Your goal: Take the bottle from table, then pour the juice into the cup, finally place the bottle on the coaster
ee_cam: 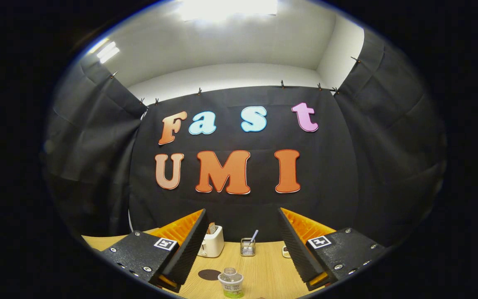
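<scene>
My gripper (pixel 242 236) hangs above the wooden table with its two black and orange fingers (pixel 189 245) spread wide apart and nothing between them. Below the gap, near the table's front, stands a small clear bottle (pixel 231 283) with greenish juice and a pale label; I look down on its top. Just left of the bottle a dark round coaster (pixel 209 274) lies flat on the wood. A clear glass cup (pixel 247 246) with a spoon or straw in it stands farther back, beyond the bottle, near the black cloth wall.
A white toaster (pixel 213 243) stands at the back of the table (pixel 264 270), left of the cup. A small pale object (pixel 285 251) shows partly behind the right finger. Black cloth closes the booth at the back and on both sides.
</scene>
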Tool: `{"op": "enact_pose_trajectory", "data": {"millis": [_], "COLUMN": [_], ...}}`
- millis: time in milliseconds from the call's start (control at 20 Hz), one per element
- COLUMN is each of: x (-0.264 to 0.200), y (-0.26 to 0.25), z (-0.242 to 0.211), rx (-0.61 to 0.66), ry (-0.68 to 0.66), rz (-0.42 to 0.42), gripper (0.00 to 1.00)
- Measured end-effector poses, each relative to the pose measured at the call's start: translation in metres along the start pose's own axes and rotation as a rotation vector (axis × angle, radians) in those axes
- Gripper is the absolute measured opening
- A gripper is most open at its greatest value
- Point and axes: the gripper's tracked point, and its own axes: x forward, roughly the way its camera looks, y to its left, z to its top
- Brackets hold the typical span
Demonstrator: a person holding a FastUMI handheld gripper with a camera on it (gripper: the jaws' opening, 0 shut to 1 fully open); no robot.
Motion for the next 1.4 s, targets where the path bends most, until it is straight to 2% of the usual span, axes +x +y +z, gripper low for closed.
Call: {"op": "enact_pose_trajectory", "data": {"millis": [550,650,800,950,1150,1400], "x": [-0.001,-0.001,-0.004,-0.005,-0.002,-0.001], "y": [0.014,0.012,0.022,0.024,0.017,0.022], "z": [-0.076,-0.103,-0.144,-0.177,-0.220,-0.274], "rx": [0.033,0.066,0.093,0.077,0.084,0.086], "ry": [0.074,0.109,0.177,0.228,0.304,0.406], "rz": [0.047,0.029,0.047,0.052,0.010,0.012], "gripper": [0.99,0.99,0.99,0.99,0.99,0.98]}}
